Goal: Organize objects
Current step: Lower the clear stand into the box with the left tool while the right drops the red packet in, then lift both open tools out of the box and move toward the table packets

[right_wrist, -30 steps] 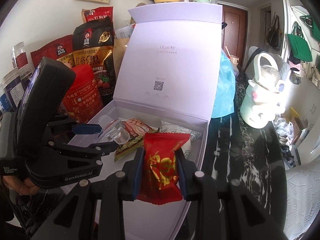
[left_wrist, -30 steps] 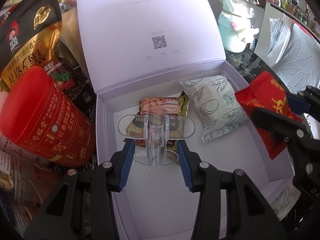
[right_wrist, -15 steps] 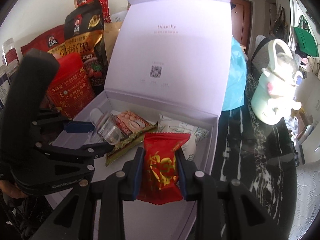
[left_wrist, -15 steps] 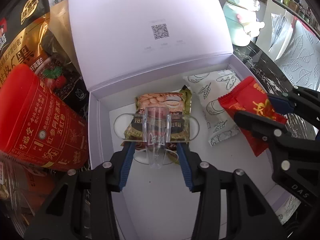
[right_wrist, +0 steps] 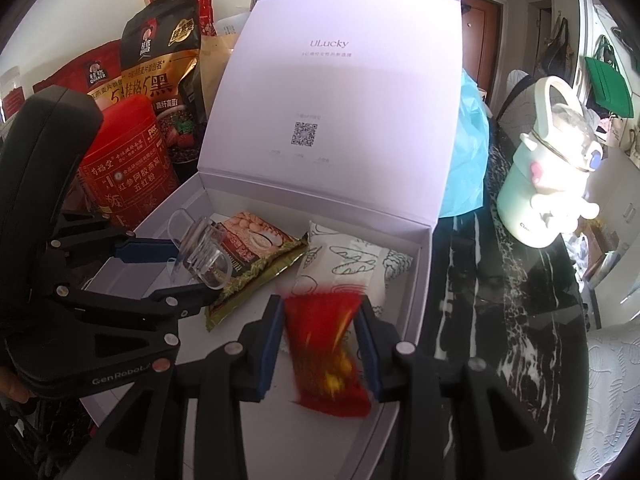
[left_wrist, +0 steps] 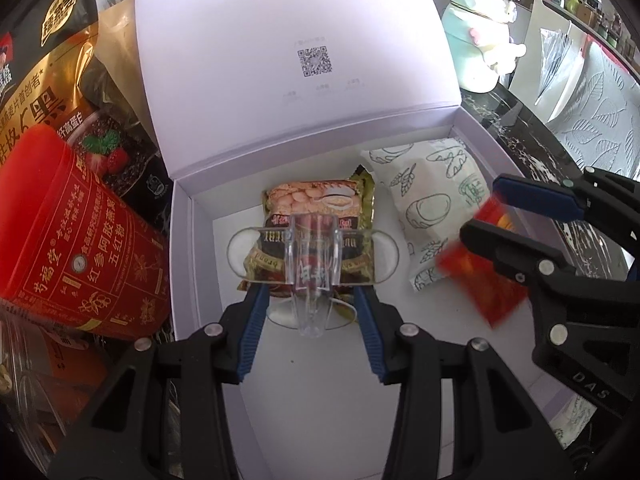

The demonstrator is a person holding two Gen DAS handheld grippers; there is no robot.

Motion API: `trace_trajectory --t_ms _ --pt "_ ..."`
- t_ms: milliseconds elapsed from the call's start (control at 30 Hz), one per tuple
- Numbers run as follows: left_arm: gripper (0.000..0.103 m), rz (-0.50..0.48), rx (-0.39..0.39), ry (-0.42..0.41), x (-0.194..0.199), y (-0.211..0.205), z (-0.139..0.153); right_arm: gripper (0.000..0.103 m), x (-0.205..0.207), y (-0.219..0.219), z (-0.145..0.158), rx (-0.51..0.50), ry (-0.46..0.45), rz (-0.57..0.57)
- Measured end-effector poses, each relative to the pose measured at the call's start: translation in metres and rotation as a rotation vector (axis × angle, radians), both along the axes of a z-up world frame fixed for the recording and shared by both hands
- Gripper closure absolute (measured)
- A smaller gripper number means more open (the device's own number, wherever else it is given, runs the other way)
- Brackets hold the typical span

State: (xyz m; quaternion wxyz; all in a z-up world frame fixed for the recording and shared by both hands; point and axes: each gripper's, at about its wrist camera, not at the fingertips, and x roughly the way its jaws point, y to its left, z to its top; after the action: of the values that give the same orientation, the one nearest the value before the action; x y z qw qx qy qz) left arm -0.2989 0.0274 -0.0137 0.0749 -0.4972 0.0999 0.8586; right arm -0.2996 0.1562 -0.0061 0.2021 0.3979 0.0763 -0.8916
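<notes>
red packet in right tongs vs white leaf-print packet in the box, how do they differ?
The red packet is plain red with yellow print and blurred; the white packet is white with line drawings and sharp. The red packet sits between the right tongs, which look parted; the white packet lies flat on the box floor, untouched. Both are sealed pillow packs over the box.

Two packets [left_wrist: 320,220] side-by-side in box [left_wrist: 184,264]

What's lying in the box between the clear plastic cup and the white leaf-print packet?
A brown-gold snack packet, between the clear cup and the white packet; the right wrist view shows it best.
</notes>
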Motion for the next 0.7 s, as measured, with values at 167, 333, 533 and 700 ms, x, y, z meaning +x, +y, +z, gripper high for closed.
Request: trace_trajectory --t_ms 167,333,533,700 --pt "0.061 0.011 0.0 0.009 0.006 -0.003 0.007 0.065 0.007 0.002 0.006 -0.004 0.009 -0.01" --pt "0.06 0.027 0.017 0.014 0.009 -0.006 0.017 0.063 0.017 0.005 0.016 -0.005 0.031 -0.021" --pt "0.06 0.027 0.019 0.045 0.026 -0.008 0.031 0.059 0.03 0.011 0.032 -0.012 0.064 -0.04" --pt "0.06 0.027 0.037 0.071 0.032 -0.001 0.044 0.057 0.041 0.016 0.048 -0.019 0.093 -0.051"
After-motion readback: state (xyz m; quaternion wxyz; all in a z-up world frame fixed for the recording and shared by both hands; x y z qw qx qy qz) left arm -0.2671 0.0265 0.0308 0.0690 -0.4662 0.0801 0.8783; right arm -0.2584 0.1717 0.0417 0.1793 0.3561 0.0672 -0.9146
